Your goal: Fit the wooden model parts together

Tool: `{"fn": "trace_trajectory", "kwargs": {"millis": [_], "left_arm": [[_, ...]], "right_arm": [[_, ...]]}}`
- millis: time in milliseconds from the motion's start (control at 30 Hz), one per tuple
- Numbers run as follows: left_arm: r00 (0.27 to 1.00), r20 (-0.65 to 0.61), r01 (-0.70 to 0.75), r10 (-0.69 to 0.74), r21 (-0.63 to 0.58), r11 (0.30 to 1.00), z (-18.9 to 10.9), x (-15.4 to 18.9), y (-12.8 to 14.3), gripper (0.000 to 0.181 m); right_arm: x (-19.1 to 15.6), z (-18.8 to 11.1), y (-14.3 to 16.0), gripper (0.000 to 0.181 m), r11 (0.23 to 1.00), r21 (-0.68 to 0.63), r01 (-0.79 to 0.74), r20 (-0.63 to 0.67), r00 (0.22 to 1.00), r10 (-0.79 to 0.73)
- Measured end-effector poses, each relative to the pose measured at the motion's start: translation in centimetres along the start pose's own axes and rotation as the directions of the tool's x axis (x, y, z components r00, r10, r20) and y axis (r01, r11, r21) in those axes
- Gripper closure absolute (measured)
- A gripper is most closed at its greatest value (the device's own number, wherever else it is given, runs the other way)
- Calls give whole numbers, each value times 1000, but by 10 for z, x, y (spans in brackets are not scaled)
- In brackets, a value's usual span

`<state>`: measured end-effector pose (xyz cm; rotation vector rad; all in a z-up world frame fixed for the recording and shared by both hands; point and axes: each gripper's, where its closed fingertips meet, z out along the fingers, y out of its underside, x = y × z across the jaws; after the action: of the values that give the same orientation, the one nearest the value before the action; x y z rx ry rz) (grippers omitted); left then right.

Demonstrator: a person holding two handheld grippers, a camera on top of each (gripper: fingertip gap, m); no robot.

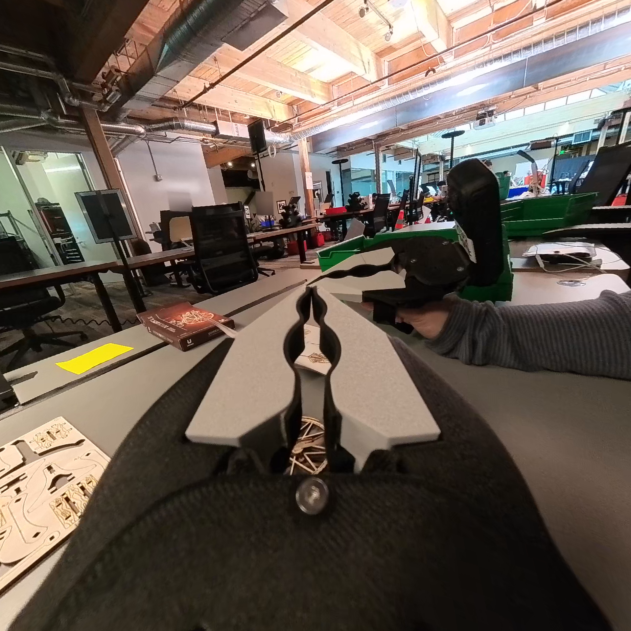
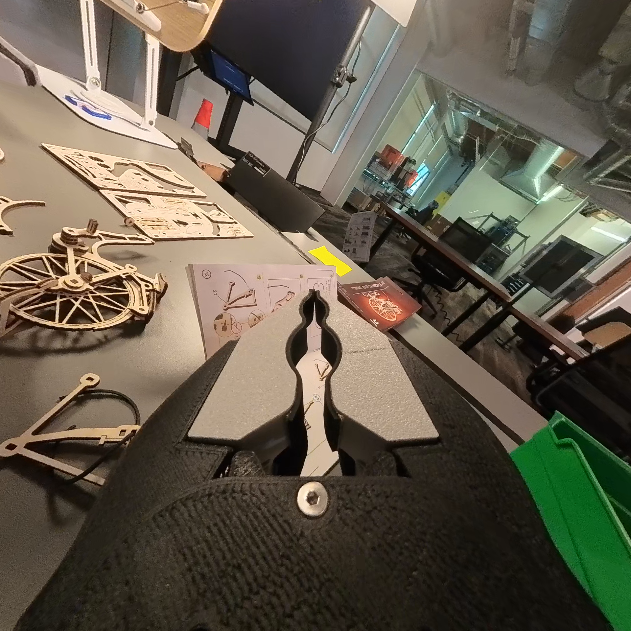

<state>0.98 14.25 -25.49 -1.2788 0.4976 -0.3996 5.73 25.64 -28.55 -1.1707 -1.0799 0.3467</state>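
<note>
1. Gripper status: the left gripper (image 1: 311,290) has its jaws pressed together at the tips and holds nothing. The right gripper (image 2: 314,293) is likewise pressed together and empty. Both hover above the grey counter (image 2: 112,362).
2. Counter layout: two laser-cut part sheets (image 2: 150,194) lie flat at the far left of the right wrist view. A third sheet (image 1: 41,485) shows at the lower left of the left wrist view.
3. Wheel assembly (image 2: 75,280): this partly built spoked wheel with its frame lies flat on the counter, forward and well to the left of the right gripper. In the left wrist view, spokes are visible directly beneath the left gripper, between its fingers.
4. Instruction sheet (image 2: 239,300): it lies directly ahead of and under the right gripper.
5. Triangular strut part (image 2: 65,426): it lies flat, near and to the left of the right gripper, with a black elastic band (image 2: 116,403) looped around it. Its long axis runs roughly left to right across that view.
6. Other items: a brown kit box (image 2: 379,307) and a yellow tape patch (image 2: 329,261) sit near the far counter edge. A green bin (image 2: 580,512) stands to the right.
7. Assessment: the right gripper appears nearer the strut part; the left gripper is nearer the wheel. Either gripper must spread before a pickup. The thin flat parts will likely require an edge grasp.
</note>
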Motion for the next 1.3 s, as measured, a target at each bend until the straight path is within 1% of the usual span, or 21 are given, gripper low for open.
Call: {"fn": "trace_trajectory", "kwargs": {"millis": [1133, 1300], "left_arm": [[1000, -5, -1, 0, -1, 1000, 0, 0, 1, 181], [1000, 1, -2, 2, 3, 1000, -1, -1, 0, 181]], "right_arm": [[-3, -1, -2, 181, 1000, -9, -3, 2, 1000, 3], [-1, 0, 0, 181, 1000, -25, 8, -17, 1000, -8]]}}
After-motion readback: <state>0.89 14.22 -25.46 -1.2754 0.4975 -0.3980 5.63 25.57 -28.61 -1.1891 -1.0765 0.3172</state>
